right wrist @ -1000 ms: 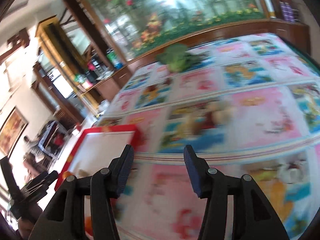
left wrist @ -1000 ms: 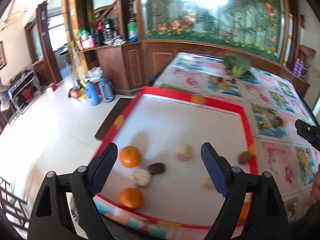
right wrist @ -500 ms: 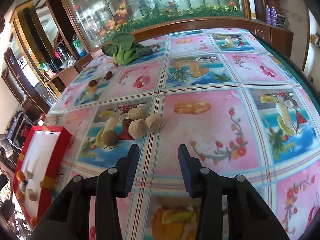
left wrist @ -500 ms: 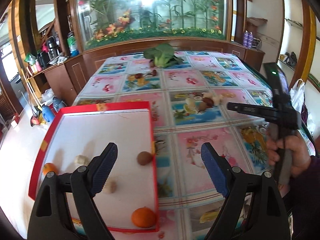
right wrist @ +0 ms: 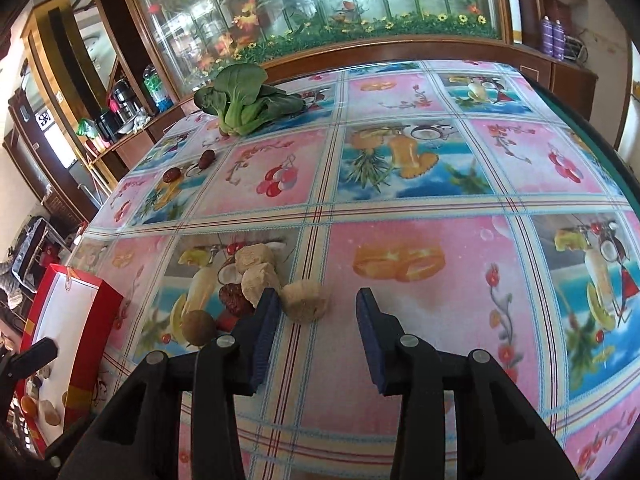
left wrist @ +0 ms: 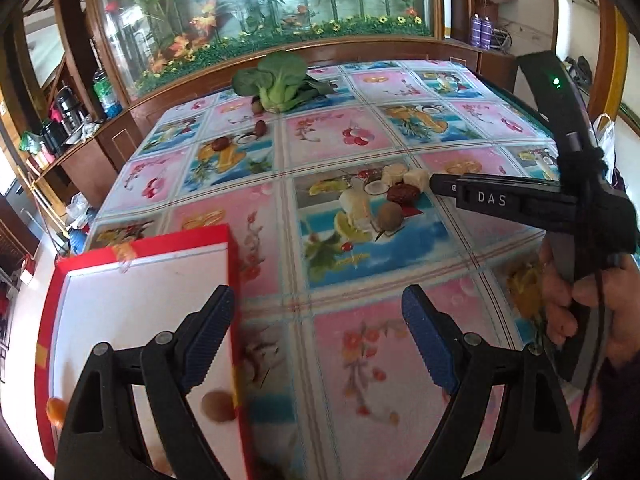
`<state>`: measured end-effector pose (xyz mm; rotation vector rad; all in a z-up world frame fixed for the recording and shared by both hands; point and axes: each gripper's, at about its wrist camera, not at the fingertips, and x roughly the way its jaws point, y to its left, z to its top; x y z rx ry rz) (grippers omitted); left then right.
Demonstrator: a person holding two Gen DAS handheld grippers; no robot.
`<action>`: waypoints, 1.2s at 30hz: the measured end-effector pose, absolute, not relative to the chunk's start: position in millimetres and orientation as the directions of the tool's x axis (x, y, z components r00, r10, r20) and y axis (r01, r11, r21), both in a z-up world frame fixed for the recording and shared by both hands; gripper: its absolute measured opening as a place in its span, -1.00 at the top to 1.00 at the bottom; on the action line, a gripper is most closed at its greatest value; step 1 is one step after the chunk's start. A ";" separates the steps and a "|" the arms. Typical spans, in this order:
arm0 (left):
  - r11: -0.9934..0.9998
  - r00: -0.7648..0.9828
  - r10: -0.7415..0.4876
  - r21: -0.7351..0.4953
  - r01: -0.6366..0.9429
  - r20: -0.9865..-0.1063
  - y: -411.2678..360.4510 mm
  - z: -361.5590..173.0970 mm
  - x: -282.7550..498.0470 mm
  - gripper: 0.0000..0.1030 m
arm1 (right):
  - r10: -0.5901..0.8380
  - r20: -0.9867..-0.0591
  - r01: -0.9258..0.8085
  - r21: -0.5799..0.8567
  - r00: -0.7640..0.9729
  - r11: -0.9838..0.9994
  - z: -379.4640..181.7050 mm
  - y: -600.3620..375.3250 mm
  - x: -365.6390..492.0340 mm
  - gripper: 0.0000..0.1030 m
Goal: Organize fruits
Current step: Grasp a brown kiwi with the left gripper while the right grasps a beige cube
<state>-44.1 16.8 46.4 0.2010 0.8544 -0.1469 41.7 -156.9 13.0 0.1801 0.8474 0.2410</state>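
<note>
A cluster of small fruits lies mid-table: beige lumps (right wrist: 305, 302), a dark red date (right wrist: 232, 296) and a brown kiwi (right wrist: 198, 326). It also shows in the left wrist view, with the kiwi (left wrist: 389, 216) nearest. My right gripper (right wrist: 316, 320) is open and empty, low over the cloth, with one beige lump just ahead between its fingers. My left gripper (left wrist: 316, 336) is open and empty above the right edge of the red tray (left wrist: 234, 280), which holds a brown fruit (left wrist: 216, 406) and an orange (left wrist: 56, 410).
A bok choy (right wrist: 244, 100) and two more dates (right wrist: 188, 166) lie at the far side of the fruit-print tablecloth (right wrist: 440, 240). A wooden cabinet with a glass aquarium panel (right wrist: 320, 8) backs the table. The right gripper's body (left wrist: 520, 204) crosses the left wrist view.
My left gripper has swung right, from over the tray to its right edge. My right gripper has moved down and closer to the fruit cluster, and its jaws have opened wider.
</note>
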 end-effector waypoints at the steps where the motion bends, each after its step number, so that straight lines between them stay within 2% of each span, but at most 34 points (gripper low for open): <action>1: 0.969 0.646 -0.057 0.113 0.219 -0.761 13.5 44.4 -38.7 -0.66 | 0.287 -0.717 -0.147 0.252 0.635 0.956 13.2 -157.2 42.9 0.23; 3: 0.965 0.647 -0.055 0.126 0.229 -0.760 6.4 40.9 -28.9 -0.66 | 0.298 -0.716 -0.160 0.256 0.631 0.953 13.4 -157.7 44.6 0.23; 4: 0.962 0.650 -0.069 0.121 0.244 -0.757 2.5 40.2 -24.5 -0.67 | 0.303 -0.716 -0.169 0.254 0.629 0.952 13.5 -157.7 44.8 0.30; 5: 0.961 0.651 -0.082 0.114 0.253 -0.755 0.1 39.6 -20.7 -0.66 | 0.309 -0.717 -0.177 0.255 0.625 0.951 13.8 -157.4 45.4 0.56; 6: 0.961 0.652 -0.086 0.111 0.255 -0.753 -1.6 38.7 -17.3 -0.66 | 0.328 -0.717 -0.195 0.266 0.615 0.944 13.5 -157.2 45.9 0.57; 8: 0.961 0.647 -0.089 0.105 0.255 -0.758 -5.8 35.5 -7.6 -0.63 | 0.329 -0.722 -0.192 0.269 0.608 0.944 14.3 -158.8 45.6 0.57; 10: 0.962 0.631 -0.095 0.093 0.258 -0.770 -8.5 31.2 0.4 -0.47 | 0.336 -0.728 -0.179 0.287 0.598 0.941 14.5 -162.7 46.1 0.57; 14: 0.963 0.611 -0.114 0.064 0.261 -0.784 -13.1 23.8 12.9 -0.38 | 0.352 -0.716 -0.096 0.373 0.603 0.923 17.3 -186.3 48.1 0.57; 15: 0.963 0.607 -0.119 0.057 0.262 -0.786 -13.8 22.3 14.7 -0.27 | 0.358 -0.711 -0.078 0.395 0.605 0.915 17.8 -191.5 48.3 0.57; 18: 0.963 0.586 -0.134 0.035 0.269 -0.799 -17.7 16.3 22.0 -0.23 | 0.381 -0.696 -0.035 0.456 0.609 0.889 18.1 -204.8 48.0 0.57; 21: 0.961 0.570 -0.147 0.021 0.277 -0.808 -21.7 11.2 27.5 -0.07 | 0.378 -0.699 -0.020 0.462 0.607 0.886 17.8 -204.8 47.2 0.57; 26: 0.962 0.569 -0.167 -0.006 0.273 -0.805 -22.9 10.5 33.9 0.05 | 0.388 -0.695 -0.032 0.467 0.606 0.884 18.9 -201.7 46.8 0.57; 28: 0.960 0.573 -0.174 -0.009 0.279 -0.801 -23.8 10.7 34.0 0.26 | 0.393 -0.694 -0.032 0.471 0.603 0.882 18.2 -202.3 47.5 0.57; 30: 0.959 0.574 -0.179 -0.011 0.283 -0.799 -25.0 10.9 33.2 0.37 | 0.392 -0.694 -0.030 0.472 0.604 0.881 17.8 -203.4 47.5 0.57; 31: 0.959 0.574 -0.179 -0.012 0.283 -0.799 -25.4 11.3 32.9 0.55 | 0.390 -0.693 -0.028 0.472 0.607 0.881 17.6 -203.8 47.5 0.57; 36: 0.965 0.576 -0.179 -0.029 0.260 -0.797 -22.2 14.4 29.3 0.54 | 0.386 -0.685 -0.038 0.465 0.618 0.885 19.1 -203.2 46.0 0.57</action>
